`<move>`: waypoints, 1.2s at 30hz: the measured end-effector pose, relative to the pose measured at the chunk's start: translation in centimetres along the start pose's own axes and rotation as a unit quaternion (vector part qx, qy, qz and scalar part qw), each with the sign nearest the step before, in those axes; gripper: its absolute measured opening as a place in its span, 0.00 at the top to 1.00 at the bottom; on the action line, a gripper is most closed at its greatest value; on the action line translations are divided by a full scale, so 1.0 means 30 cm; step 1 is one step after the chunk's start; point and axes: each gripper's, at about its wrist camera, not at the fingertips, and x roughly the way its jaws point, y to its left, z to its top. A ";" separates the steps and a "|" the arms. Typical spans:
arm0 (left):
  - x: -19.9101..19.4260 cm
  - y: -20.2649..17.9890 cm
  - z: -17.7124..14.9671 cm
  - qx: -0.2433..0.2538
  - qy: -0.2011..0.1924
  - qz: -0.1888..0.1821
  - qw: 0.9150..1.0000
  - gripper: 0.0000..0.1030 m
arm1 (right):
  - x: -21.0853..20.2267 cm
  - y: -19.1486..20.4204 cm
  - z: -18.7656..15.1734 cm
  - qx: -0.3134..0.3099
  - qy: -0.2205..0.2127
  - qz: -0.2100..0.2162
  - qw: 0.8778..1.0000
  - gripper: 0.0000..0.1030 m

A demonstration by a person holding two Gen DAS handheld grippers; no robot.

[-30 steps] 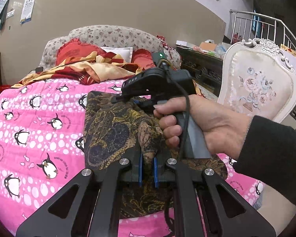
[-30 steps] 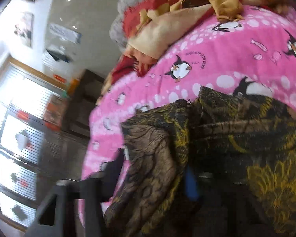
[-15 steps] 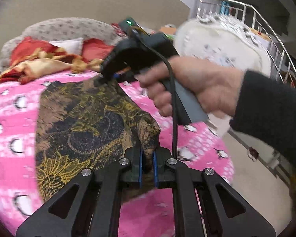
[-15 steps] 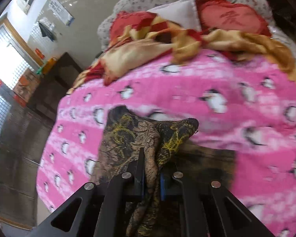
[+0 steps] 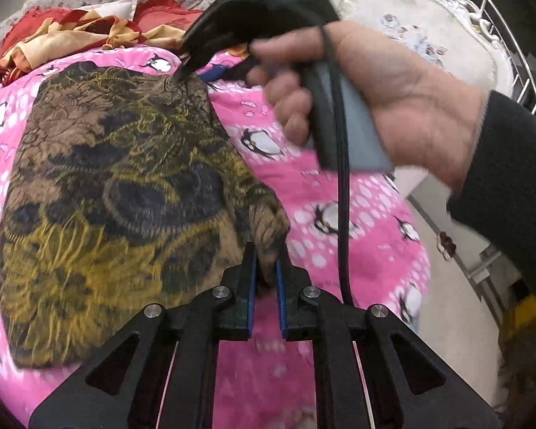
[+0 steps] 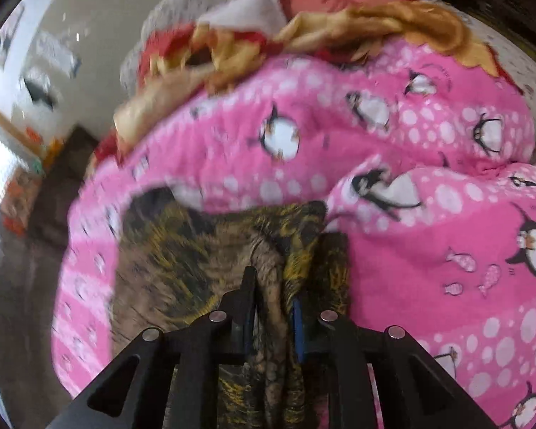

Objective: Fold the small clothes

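A brown, gold-patterned small fabric garment [image 5: 118,186] lies spread on the pink penguin-print bed quilt [image 5: 339,186], a corner pinched in each hand-held gripper, left [image 5: 266,271] and right [image 6: 273,307], its jaws just widened; mid-fold, corners need laying down squarely next.

1. You cannot see the corner of the patterned garment [image 5: 118,193] where it sits between the left tool [image 5: 266,268]'s blue pads; the pads cover it.
2. Your right hand [image 5: 386,107] and its black cable hide part of the pink penguin blanket [image 5: 357,193] and the chair [image 5: 428,46] behind.
3. In the right wrist view the right tool [image 6: 271,286] covers the bunched cloth it clamps, and the garment's lower part runs off the bottom edge.
4. That view is motion-blurred: the wall posters [image 6: 57,53] are unreadable, and the red and yellow bedding [image 6: 253,39] shows no clear folds.
5. Your dark sleeve [image 5: 511,178] is cut off at the right edge.
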 end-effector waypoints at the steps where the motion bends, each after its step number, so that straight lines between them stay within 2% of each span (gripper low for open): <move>1: -0.027 0.006 -0.018 0.002 0.002 -0.007 1.000 0.93 | -0.044 -0.004 0.001 0.003 -0.016 0.002 1.000 0.83; 3: -0.105 0.017 -0.055 0.013 -0.004 -0.011 1.000 0.93 | -0.157 -0.010 -0.020 0.011 -0.052 0.021 0.998 0.83; 5: -0.177 0.053 -0.079 0.012 -0.017 -0.007 1.000 0.93 | -0.237 0.016 -0.073 -0.011 -0.063 0.032 0.997 0.82; 8: -0.285 0.150 -0.077 -0.011 -0.050 0.022 0.998 0.93 | -0.320 0.103 -0.243 -0.096 -0.071 0.009 0.993 0.82; 10: -0.328 0.213 -0.059 -0.027 -0.078 0.059 0.995 0.93 | -0.326 0.167 -0.372 -0.147 -0.070 -0.006 0.987 0.82; 12: -0.316 0.273 -0.031 -0.057 -0.074 0.078 0.993 0.93 | -0.314 0.192 -0.489 -0.176 -0.059 -0.003 0.983 0.83; 14: -0.255 0.326 -0.031 -0.079 -0.044 0.081 0.993 0.93 | -0.261 0.180 -0.566 -0.169 -0.048 -0.035 0.984 0.82; 16: -0.150 0.393 -0.058 -0.125 0.016 0.087 0.988 0.93 | -0.164 0.119 -0.623 -0.120 -0.009 -0.023 0.992 0.83; 17: -0.134 0.419 -0.088 -0.143 0.010 0.074 0.987 0.94 | -0.122 0.092 -0.648 -0.103 0.007 -0.021 0.994 0.82; 18: -0.140 0.427 -0.100 -0.146 -0.006 0.067 0.987 0.94 | -0.100 0.073 -0.676 -0.095 0.003 -0.012 0.995 0.82; 19: -0.150 0.425 -0.106 -0.151 -0.008 0.066 0.986 0.94 | -0.111 0.069 -0.695 -0.092 -0.023 -0.007 0.995 0.82; 20: -0.158 0.422 -0.104 -0.153 -0.006 0.069 0.986 0.94 | -0.117 0.069 -0.701 -0.087 -0.025 -0.008 0.996 0.82; 23: -0.208 0.405 -0.053 -0.146 -0.023 0.080 0.986 0.94 | -0.139 0.091 -0.668 -0.091 0.007 -0.017 0.996 0.82; 24: -0.229 0.400 -0.013 -0.145 -0.039 0.079 0.986 0.94 | -0.162 0.107 -0.644 -0.096 0.001 -0.018 0.995 0.82; 26: -0.231 0.404 0.097 -0.140 -0.064 0.080 0.985 0.94 | -0.220 0.135 -0.573 -0.105 -0.044 -0.032 0.993 0.82; 29: -0.157 0.439 0.282 -0.140 -0.075 0.085 0.984 0.94 | -0.236 0.158 -0.431 -0.084 -0.095 -0.070 0.989 0.78; 31: -0.081 0.485 0.396 -0.146 -0.075 0.104 0.981 0.94 | -0.206 0.174 -0.339 -0.064 -0.107 -0.067 0.990 0.78; 34: 0.030 0.543 0.485 -0.140 -0.067 0.125 0.980 0.94 | -0.120 0.187 -0.230 -0.033 -0.118 -0.084 0.989 0.78; 36: 0.110 0.575 0.496 -0.135 -0.042 0.146 0.979 0.94 | -0.035 0.219 -0.172 -0.056 -0.123 -0.127 0.983 0.78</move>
